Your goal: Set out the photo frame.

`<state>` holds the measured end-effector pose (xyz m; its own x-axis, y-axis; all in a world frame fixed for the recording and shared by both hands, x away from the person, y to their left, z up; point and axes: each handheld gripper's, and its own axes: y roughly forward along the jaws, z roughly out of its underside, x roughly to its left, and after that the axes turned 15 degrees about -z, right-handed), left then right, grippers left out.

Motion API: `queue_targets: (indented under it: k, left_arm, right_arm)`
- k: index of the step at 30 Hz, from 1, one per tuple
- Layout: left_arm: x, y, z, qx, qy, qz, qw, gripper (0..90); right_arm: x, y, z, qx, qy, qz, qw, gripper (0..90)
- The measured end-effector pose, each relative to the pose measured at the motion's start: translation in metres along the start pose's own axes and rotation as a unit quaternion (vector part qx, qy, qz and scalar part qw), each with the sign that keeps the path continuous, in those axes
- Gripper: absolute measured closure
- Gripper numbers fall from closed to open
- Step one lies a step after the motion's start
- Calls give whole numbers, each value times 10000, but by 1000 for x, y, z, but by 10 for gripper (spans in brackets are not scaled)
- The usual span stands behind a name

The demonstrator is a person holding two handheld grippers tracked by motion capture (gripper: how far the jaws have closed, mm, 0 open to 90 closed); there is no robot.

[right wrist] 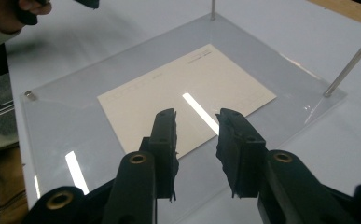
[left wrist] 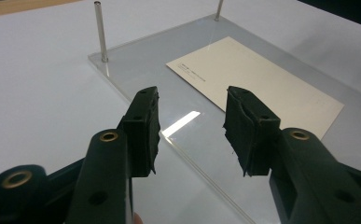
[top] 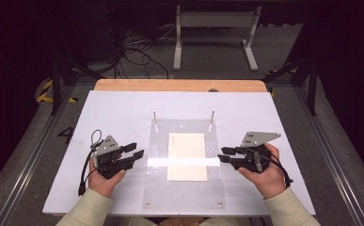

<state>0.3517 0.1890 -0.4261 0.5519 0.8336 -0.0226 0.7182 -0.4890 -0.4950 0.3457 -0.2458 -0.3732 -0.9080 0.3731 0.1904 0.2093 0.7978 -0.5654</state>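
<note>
White tabletop on a wooden bench, dark floor with cables behind. Nearest: clear acrylic plate flat at table centre, near corners fixed with small screws. Cream paper card lying flat on the plate, roughly centred, printed end toward far edge. Left of plate: left gripper held in hand, jaws parted, nothing between them, tips just short of plate's left edge. Right of plate: right gripper, jaws parted, empty, tips at plate's right edge. Farthest: two metal pins upright at plate's far corners.
</note>
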Motion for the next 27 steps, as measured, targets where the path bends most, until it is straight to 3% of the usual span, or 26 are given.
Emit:
queue_targets:
  k: [8,14,16,19,23,27]
  left_arm:
    - [-3,1,2,74,30,90,9999,538]
    - [-1,-3,5,106,-43,81,9999,528]
    - [-1,-6,7,84,-37,64,9999,525]
    - [-2,-9,10,23,80,152,9998,550]
    - [-2,-16,13,40,155,123,9998,560]
    - [1,-18,16,54,77,55,9999,550]
  right_arm:
    - [-33,12,-23,72,35,498,9987,717]
    - [-56,19,-27,70,122,882,9960,758]
    - [-66,22,-31,39,308,978,9947,770]
    - [-78,28,-39,-54,342,1227,9918,757]
    - [-96,37,-46,-100,493,1290,9904,755]
    - [-105,42,-47,-236,465,1384,9890,742]
